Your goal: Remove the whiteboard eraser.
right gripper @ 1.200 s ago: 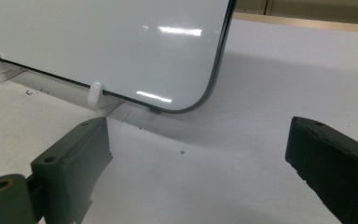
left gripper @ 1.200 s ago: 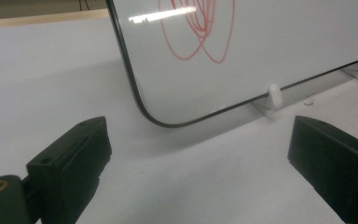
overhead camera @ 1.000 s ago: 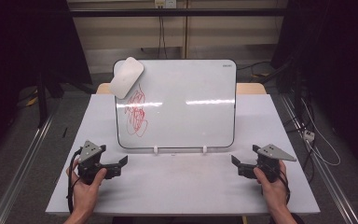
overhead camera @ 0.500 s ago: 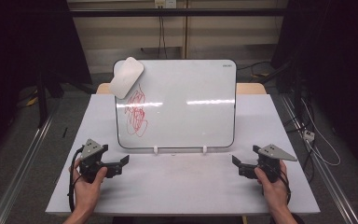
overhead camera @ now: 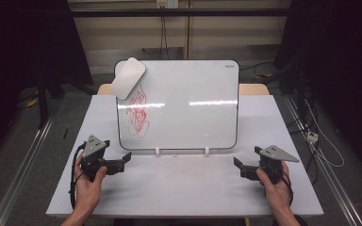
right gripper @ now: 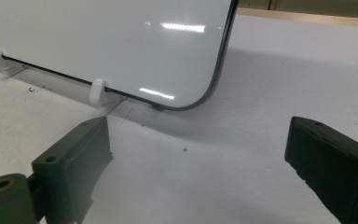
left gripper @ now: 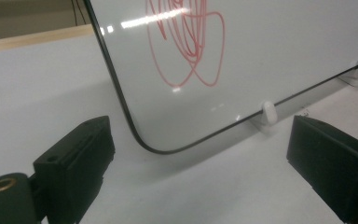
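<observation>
Left tool (overhead camera: 125,159) spread, holding nothing, barely narrowed | right tool (overhead camera: 237,165) spread, unmoved | eraser (overhead camera: 127,78) far left on whiteboard (overhead camera: 188,108) | we judge wiping the red scribble (overhead camera: 138,113) not yet begun

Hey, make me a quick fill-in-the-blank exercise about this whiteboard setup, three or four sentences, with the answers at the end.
1. The scribble on the whiteboard is drawn in ____ ink.
2. The white eraser sits at the board's upper ____ corner in the high view.
3. The left gripper and the right gripper both have their jaws ____, with nothing between them.
4. The board's bottom edge rests in two small white ____ on the table.

Missing words: red; left; open; clips
</observation>
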`<act>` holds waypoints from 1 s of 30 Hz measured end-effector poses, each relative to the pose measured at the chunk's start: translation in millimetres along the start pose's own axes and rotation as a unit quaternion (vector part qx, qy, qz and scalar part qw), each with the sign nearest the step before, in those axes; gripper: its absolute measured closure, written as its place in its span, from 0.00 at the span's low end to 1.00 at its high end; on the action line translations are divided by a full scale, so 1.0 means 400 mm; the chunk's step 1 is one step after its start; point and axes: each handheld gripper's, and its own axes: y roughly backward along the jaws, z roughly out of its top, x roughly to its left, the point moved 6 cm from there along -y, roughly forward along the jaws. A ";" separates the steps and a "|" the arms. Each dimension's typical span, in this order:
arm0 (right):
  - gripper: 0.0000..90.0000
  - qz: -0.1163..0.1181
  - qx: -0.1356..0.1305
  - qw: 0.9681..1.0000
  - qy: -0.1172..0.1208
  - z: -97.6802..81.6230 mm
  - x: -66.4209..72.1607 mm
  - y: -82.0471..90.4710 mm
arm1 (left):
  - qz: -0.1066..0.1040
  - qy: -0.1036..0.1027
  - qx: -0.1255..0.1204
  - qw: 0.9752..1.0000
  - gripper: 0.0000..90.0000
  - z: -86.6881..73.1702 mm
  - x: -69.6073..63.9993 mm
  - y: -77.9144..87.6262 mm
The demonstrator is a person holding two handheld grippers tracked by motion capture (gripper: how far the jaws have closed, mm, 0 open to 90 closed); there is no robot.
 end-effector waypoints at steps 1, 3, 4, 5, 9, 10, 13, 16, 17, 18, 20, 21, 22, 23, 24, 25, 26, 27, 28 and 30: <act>0.08 0.000 -0.001 1.000 0.000 0.001 0.000 0.000 | 0.004 -0.002 -0.007 1.000 0.08 0.007 0.002 0.000; 0.08 0.000 -0.001 1.000 0.000 0.001 0.000 0.000 | 0.005 -0.005 -0.005 1.000 0.08 0.012 0.005 0.002; 0.08 0.000 -0.001 1.000 0.001 0.001 0.000 0.000 | 0.003 -0.001 -0.006 1.000 0.08 0.018 0.007 0.003; 0.08 0.000 -0.001 1.000 0.000 0.001 0.000 0.000 | 0.005 -0.002 -0.006 1.000 0.08 0.024 0.010 0.005; 0.08 0.001 0.000 1.000 -0.001 0.001 0.000 -0.001 | -0.004 -0.002 -0.004 1.000 0.08 0.050 0.017 0.009; 0.08 0.001 0.001 1.000 -0.001 0.000 0.001 -0.001 | -0.004 -0.002 -0.004 1.000 0.08 0.050 0.017 0.009; 0.08 0.001 0.001 1.000 0.000 0.001 0.002 -0.001 | -0.020 -0.008 -0.001 1.000 0.08 0.061 0.022 0.008; 0.08 0.002 0.001 1.000 0.001 0.001 0.004 -0.001 | -0.013 -0.020 -0.006 1.000 0.07 0.077 0.027 0.005; 0.08 0.002 0.002 1.000 0.000 0.001 0.004 -0.001 | -0.013 -0.023 -0.009 1.000 0.07 0.089 0.029 0.002; 0.08 0.003 0.001 1.000 0.001 0.001 0.004 -0.001 | -0.013 -0.023 -0.009 1.000 0.07 0.089 0.029 0.002; 0.08 0.003 0.001 1.000 0.000 0.001 0.003 -0.001 | -0.014 -0.024 -0.015 1.000 0.07 0.102 0.029 0.001; 0.08 0.003 0.002 1.000 0.000 0.001 0.003 -0.001 | -0.013 -0.028 -0.017 0.999 0.06 0.108 0.030 0.002; 0.08 0.003 0.002 1.000 0.000 0.001 0.003 -0.001 | -0.013 -0.029 -0.019 0.999 0.06 0.114 0.030 0.003; 0.08 0.002 0.001 1.000 0.000 0.001 0.002 -0.001 | -0.013 -0.031 -0.021 0.999 0.06 0.120 0.031 0.004; 0.08 0.002 0.002 1.000 0.000 0.001 0.002 -0.001 | -0.012 -0.030 -0.025 0.999 0.06 0.127 0.030 0.005; 0.08 0.002 0.002 1.000 0.001 0.000 0.002 -0.001 | -0.013 -0.032 -0.027 0.999 0.06 0.134 0.029 0.005; 0.08 0.004 0.001 1.000 0.000 0.001 0.003 -0.001 | -0.014 -0.035 -0.029 0.999 0.06 0.140 0.028 0.005; 0.08 0.004 0.002 1.000 0.001 0.001 0.004 -0.001 | -0.016 -0.037 -0.030 0.999 0.06 0.147 0.027 0.005; 0.08 0.004 0.002 1.000 0.000 0.001 0.004 -0.001 | -0.019 -0.036 -0.034 0.999 0.06 0.154 0.026 0.005; 0.08 0.004 0.002 1.000 0.000 0.001 0.005 -0.002 | -0.021 -0.039 -0.034 0.998 0.06 0.166 0.025 0.003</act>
